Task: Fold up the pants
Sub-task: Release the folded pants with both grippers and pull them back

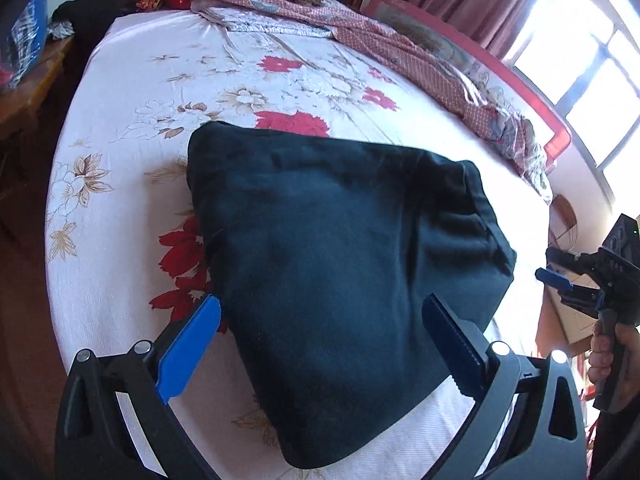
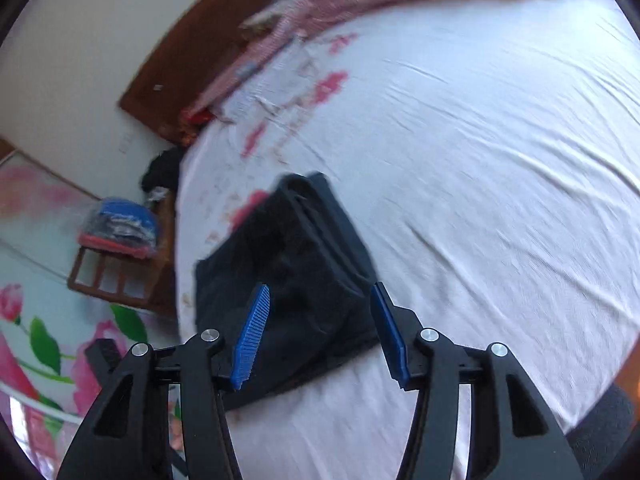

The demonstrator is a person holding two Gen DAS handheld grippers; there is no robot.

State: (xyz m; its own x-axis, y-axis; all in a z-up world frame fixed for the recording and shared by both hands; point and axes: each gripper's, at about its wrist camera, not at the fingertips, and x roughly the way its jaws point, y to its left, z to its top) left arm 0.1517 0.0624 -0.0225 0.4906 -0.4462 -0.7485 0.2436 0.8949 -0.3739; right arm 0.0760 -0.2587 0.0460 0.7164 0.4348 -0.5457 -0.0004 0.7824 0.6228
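The dark navy pants lie folded into a compact bundle on the floral bed sheet. My left gripper is open, its blue fingers spread on either side of the bundle's near part, holding nothing. My right gripper is open and empty, hovering above the near edge of the pants. The right gripper also shows in the left wrist view at the far right, off the bed's edge, held by a hand.
A crumpled pink patterned blanket lies along the far side of the bed by a wooden headboard. A wooden side table with a blue packaged bundle stands beside the bed. A window with curtains is at the right.
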